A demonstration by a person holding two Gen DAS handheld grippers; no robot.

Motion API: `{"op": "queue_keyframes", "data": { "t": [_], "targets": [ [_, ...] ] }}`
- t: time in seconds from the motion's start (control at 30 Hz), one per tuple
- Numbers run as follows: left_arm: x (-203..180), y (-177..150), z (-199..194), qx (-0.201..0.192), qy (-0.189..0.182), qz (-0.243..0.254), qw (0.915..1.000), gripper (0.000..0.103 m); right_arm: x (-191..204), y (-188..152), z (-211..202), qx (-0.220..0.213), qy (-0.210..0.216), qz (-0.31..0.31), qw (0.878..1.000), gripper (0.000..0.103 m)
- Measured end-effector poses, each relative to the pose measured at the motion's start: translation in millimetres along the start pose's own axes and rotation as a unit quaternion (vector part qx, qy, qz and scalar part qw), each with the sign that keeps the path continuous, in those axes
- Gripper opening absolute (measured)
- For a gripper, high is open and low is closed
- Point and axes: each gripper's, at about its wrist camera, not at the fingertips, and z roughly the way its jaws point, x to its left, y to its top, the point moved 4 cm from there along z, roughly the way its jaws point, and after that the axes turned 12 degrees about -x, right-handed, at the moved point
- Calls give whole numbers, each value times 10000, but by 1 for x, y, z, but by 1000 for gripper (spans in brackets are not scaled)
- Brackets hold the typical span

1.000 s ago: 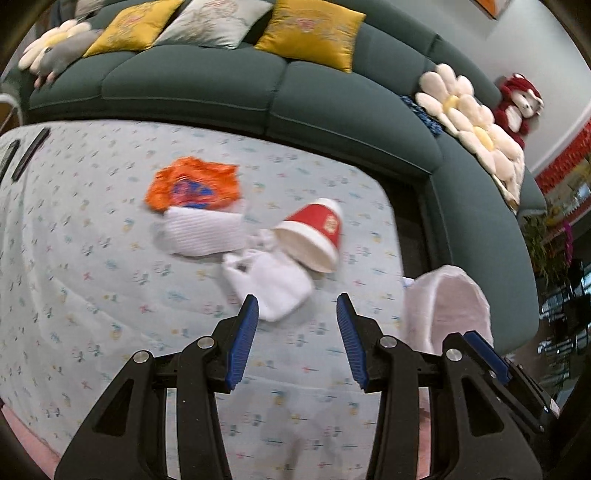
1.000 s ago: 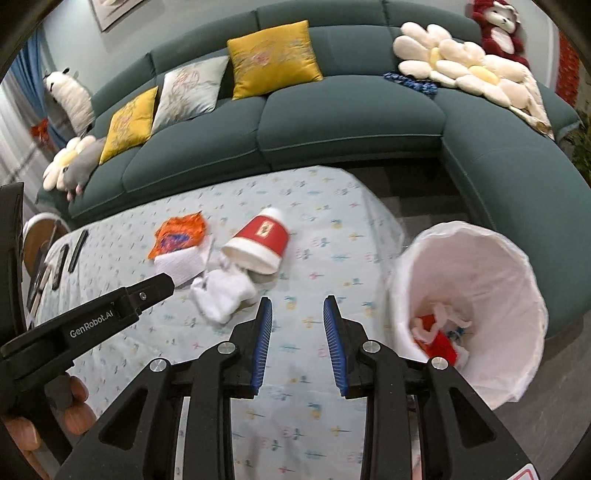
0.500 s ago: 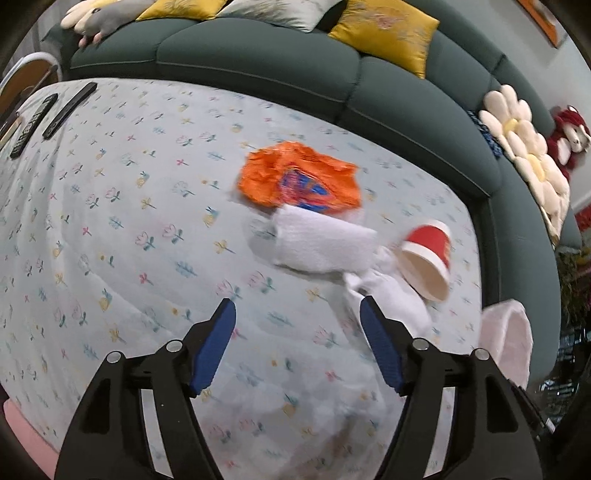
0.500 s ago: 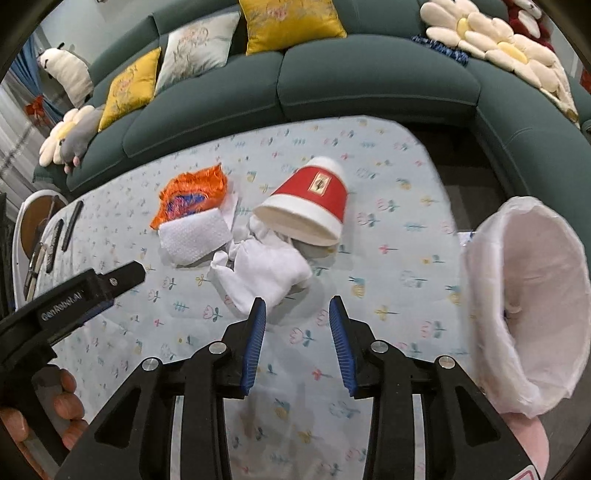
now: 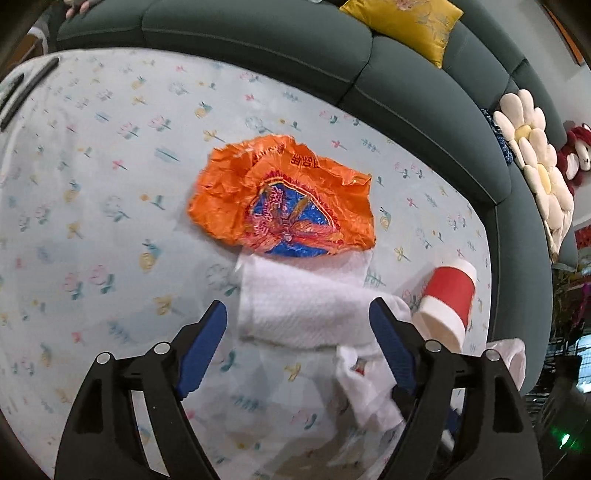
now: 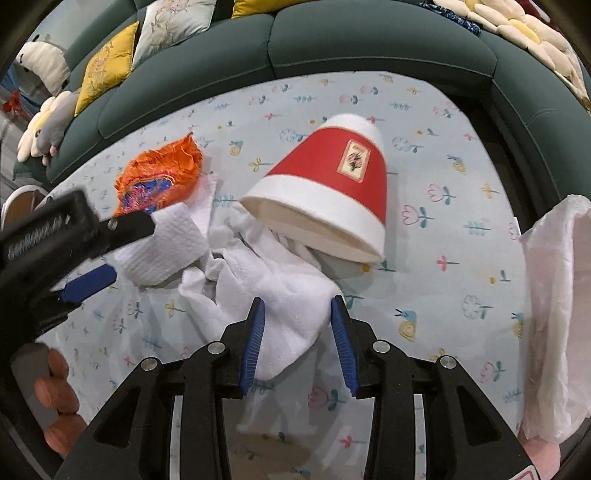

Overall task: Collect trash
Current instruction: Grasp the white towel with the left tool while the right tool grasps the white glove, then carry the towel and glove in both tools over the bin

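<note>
On the tabletop [image 6: 443,122] lie one orange wrapper [image 5: 284,199], one folded paper towel [image 5: 299,302], one crumpled tissue [image 6: 280,291] and one red cup [image 6: 332,184] on its side. One white bin bag [image 6: 554,295] stands at the edge. Two yellow cushions [image 6: 107,70] and one pale one [image 6: 170,22] sit on the sofa [image 6: 369,48].

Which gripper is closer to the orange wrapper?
Left. The left gripper straddles the folded towel touching the orange wrapper; the right gripper is over the crumpled tissue, farther off.

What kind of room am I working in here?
Most likely a home living room: a curved dark green sofa with yellow throw cushions, flower-shaped plush pillows, and a low table under a floral tablecloth.
</note>
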Motion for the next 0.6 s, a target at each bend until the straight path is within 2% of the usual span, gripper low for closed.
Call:
{"op": "queue_keyframes", "data": {
  "t": [0.13, 0.23, 0.3, 0.4, 0.47, 0.6],
  "targets": [
    [0, -1, 15, 139, 100, -34, 9998, 75, 2, -4, 7, -39, -97, -125, 9999, 38],
    [-1, -3, 17, 79, 230, 121, 9996, 65, 6, -5, 8, -76, -161, -317, 9993, 38],
    [-3, -6, 17, 45, 271, 279, 9992, 44, 6, -6, 8, -98, -167, -332, 9993, 38],
    [-3, -11, 16, 94, 221, 380, 9990, 18, 5, -7, 8, -123, -194, -358, 9991, 34],
    [-2, -17, 13, 147, 167, 325, 9992, 12, 4, -10, 5, -105, -198, -381, 9990, 29],
    [-1, -32, 2, 157, 277, 412, 9986, 8, 4, -20, -1, -38, -106, -431, 9990, 19]
  ]
}}
